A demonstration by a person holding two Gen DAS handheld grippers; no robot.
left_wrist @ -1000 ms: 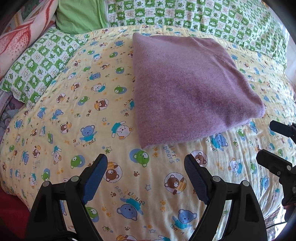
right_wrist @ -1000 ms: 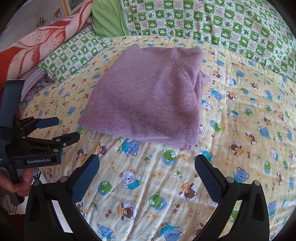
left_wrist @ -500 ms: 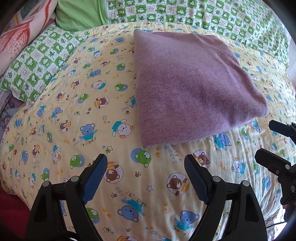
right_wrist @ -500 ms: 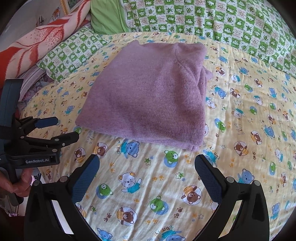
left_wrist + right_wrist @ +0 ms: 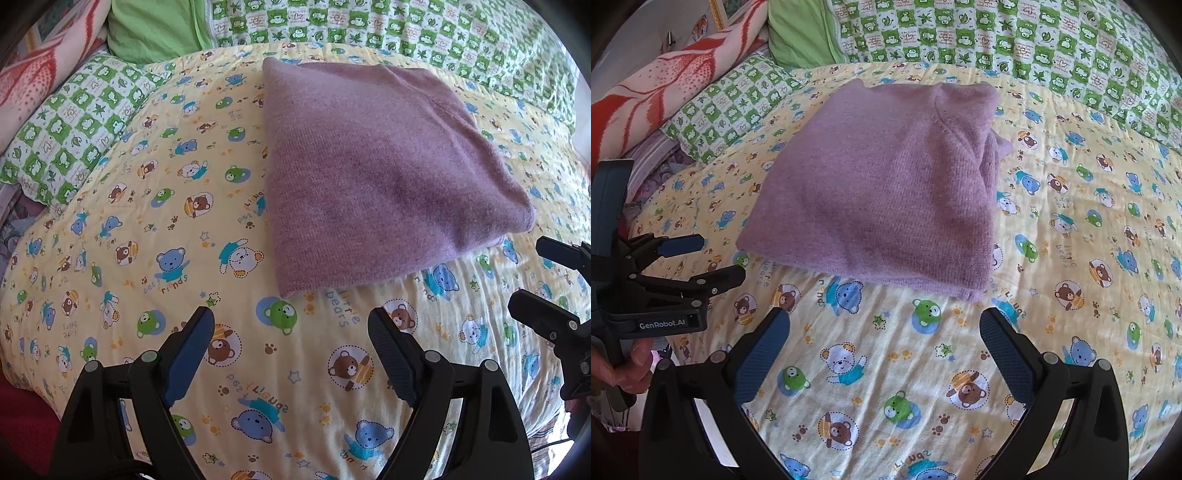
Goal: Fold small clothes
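A purple knitted sweater (image 5: 376,173) lies folded into a flat rectangle on the yellow bear-print bedspread (image 5: 147,240); it also shows in the right wrist view (image 5: 886,192). My left gripper (image 5: 291,325) is open and empty, just short of the sweater's near left corner. My right gripper (image 5: 884,325) is open and empty, just short of the near edge. Each gripper also shows at the other view's side: the right one (image 5: 546,280), the left one (image 5: 701,258).
Green checked pillows (image 5: 1034,40) line the far side and left (image 5: 70,136). A plain green pillow (image 5: 155,29) and a red-and-white blanket (image 5: 653,96) lie at the far left. The bed's edge drops off at the near left (image 5: 22,417).
Both grippers have edged forward a little toward the sweater, which now looks slightly larger and nearer. The sweater itself has not moved. Both grippers stay open.
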